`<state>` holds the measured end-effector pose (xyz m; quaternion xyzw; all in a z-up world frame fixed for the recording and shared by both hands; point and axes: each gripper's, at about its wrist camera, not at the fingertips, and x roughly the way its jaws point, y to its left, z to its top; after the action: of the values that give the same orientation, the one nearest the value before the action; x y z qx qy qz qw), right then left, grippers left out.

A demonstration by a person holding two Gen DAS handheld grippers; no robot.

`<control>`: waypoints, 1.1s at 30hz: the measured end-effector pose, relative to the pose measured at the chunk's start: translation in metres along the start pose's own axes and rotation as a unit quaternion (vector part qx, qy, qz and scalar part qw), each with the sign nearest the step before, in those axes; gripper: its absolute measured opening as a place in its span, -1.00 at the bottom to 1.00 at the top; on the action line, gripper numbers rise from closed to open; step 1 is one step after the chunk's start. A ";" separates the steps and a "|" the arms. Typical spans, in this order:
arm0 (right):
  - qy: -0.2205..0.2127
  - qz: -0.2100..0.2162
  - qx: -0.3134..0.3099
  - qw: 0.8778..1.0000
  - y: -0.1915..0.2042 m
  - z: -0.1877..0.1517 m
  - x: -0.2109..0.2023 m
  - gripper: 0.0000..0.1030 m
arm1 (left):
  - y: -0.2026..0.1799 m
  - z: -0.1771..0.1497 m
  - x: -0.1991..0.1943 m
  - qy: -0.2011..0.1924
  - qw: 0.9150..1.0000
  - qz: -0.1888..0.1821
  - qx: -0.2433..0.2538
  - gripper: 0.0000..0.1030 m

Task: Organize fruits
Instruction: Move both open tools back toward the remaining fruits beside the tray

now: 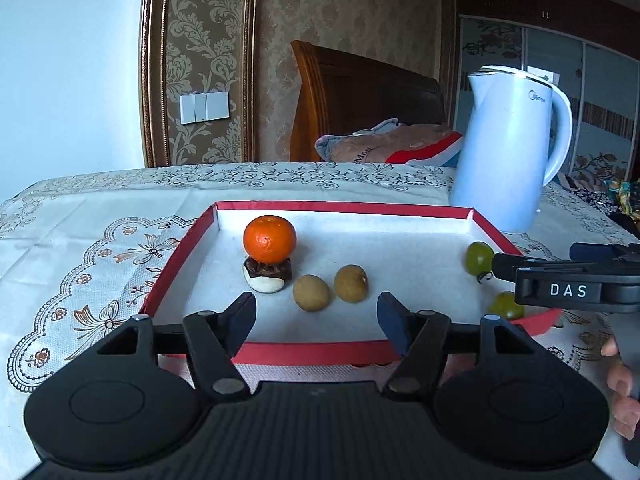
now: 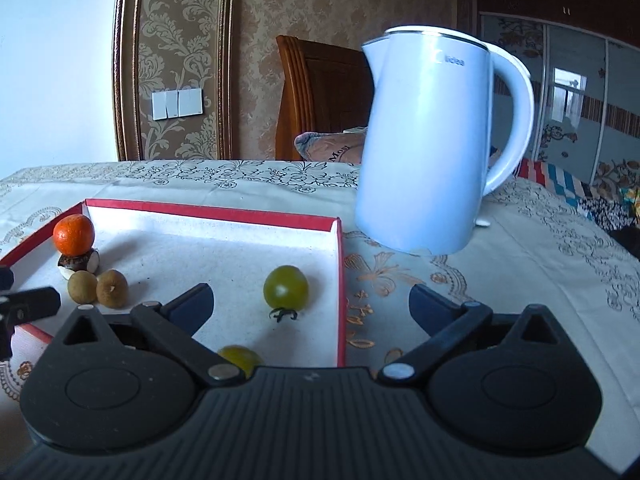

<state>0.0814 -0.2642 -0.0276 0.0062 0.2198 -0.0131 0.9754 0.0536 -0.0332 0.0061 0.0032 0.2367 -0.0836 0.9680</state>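
Observation:
A shallow red-rimmed tray (image 1: 188, 248) (image 2: 340, 280) with a white floor holds the fruit. An orange mandarin (image 1: 270, 239) (image 2: 74, 234) rests on top of a brown-and-white piece (image 1: 267, 274) (image 2: 79, 264). Beside them lie two brown longans (image 1: 311, 293) (image 1: 351, 283) (image 2: 83, 287) (image 2: 112, 288). Two green tomatoes (image 1: 479, 257) (image 1: 507, 306) (image 2: 285, 286) (image 2: 240, 358) lie at the tray's right side. My left gripper (image 1: 317, 320) is open over the tray's near edge, nothing between its fingers. My right gripper (image 2: 311, 306) is open wide, straddling the tray's right wall, empty; it also enters the left wrist view (image 1: 560, 280).
A white electric kettle (image 1: 510, 148) (image 2: 436, 140) stands on the patterned tablecloth (image 1: 100, 248) just behind the tray's right corner. Beyond the table's far edge are a wooden headboard (image 1: 340, 92) and bedding. A person's fingers (image 1: 622, 392) show at the right edge.

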 end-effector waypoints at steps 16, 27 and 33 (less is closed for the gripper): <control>0.000 -0.020 0.057 0.998 -0.029 -0.009 -0.015 1.00 | -0.054 -0.039 -0.035 0.012 0.986 -0.093 0.140 0.29; -0.013 0.013 0.053 0.998 -0.026 -0.017 -0.035 1.00 | -0.024 -0.030 -0.026 -0.014 0.992 0.065 0.110 0.48; -0.020 0.043 0.063 0.997 -0.032 -0.022 -0.048 1.00 | -0.001 -0.018 -0.028 -0.003 0.998 0.044 0.047 0.47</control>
<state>0.0275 -0.2943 -0.0268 0.0767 0.1989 0.0153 0.9769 0.0207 -0.0285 0.0025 0.0588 0.2291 -0.0515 0.9703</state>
